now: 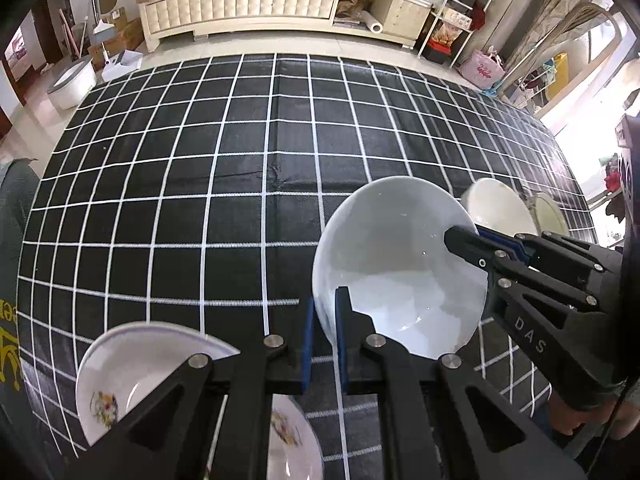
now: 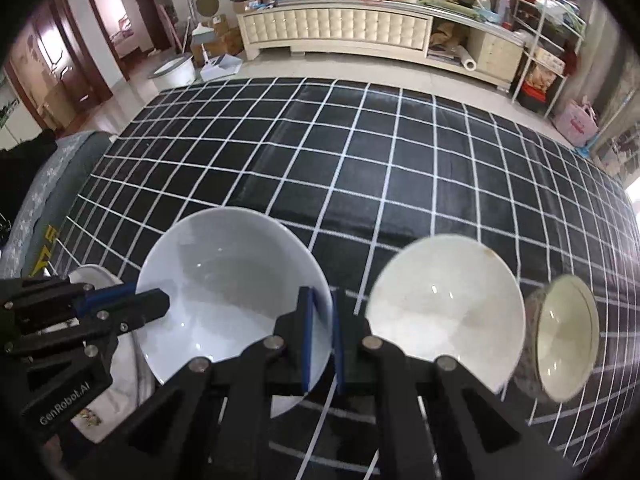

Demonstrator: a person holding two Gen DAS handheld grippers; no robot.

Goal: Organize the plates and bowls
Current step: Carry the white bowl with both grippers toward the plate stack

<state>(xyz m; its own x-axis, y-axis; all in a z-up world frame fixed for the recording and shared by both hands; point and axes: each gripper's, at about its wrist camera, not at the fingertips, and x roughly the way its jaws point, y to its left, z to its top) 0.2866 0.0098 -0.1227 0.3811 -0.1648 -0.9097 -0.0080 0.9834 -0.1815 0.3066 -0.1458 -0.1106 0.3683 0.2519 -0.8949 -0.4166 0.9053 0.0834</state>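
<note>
A large white bowl (image 1: 396, 264) (image 2: 232, 280) is held above the black checked tablecloth by both grippers. My left gripper (image 1: 324, 320) is shut on the bowl's left rim; it also shows in the right wrist view (image 2: 150, 298). My right gripper (image 2: 322, 320) is shut on the bowl's right rim; it also shows in the left wrist view (image 1: 466, 236). A flowered plate (image 1: 128, 376) lies under my left gripper. A cream bowl (image 2: 444, 312) (image 1: 498, 206) and a small patterned bowl (image 2: 560, 340) (image 1: 550, 212) stand to the right.
The black tablecloth with white grid lines (image 1: 240, 180) (image 2: 360, 160) covers the table out to its far edge. A cream cabinet (image 2: 340, 32), a metal shelf (image 2: 548, 40) and a white basin on the floor (image 1: 72, 84) stand beyond the table.
</note>
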